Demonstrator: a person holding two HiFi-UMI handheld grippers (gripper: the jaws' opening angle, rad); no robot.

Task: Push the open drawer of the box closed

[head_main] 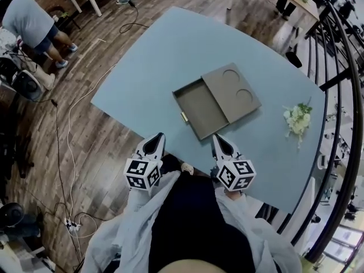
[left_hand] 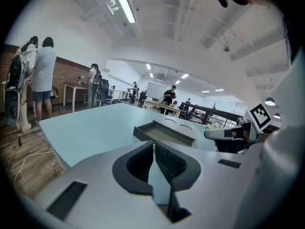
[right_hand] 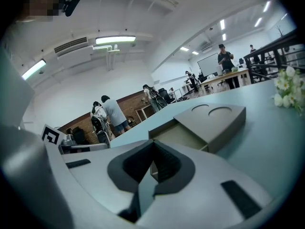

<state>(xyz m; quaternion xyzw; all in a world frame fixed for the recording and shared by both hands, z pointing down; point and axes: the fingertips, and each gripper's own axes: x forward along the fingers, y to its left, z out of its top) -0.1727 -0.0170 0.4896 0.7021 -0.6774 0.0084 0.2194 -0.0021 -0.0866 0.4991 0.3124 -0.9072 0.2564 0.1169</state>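
Note:
A flat grey-brown box (head_main: 233, 91) with two round hollows in its top lies on the blue table (head_main: 165, 56). Its drawer (head_main: 200, 108) is pulled out toward me, empty, with a small brass pull (head_main: 183, 117) on its front. Both grippers hover at the table's near edge, short of the drawer. My left gripper (head_main: 157, 139) is shut and empty, left of the drawer front. My right gripper (head_main: 220, 140) is shut and empty, just in front of the drawer's right corner. From the left gripper view the drawer (left_hand: 164, 132) lies ahead; from the right gripper view it (right_hand: 183, 137) is close ahead.
A sprig of white flowers (head_main: 297, 118) lies on the table to the right of the box. Cables (head_main: 62, 147) run over the wooden floor at left, where a person (head_main: 31, 21) stands. A black railing (head_main: 347, 84) curves along the right side.

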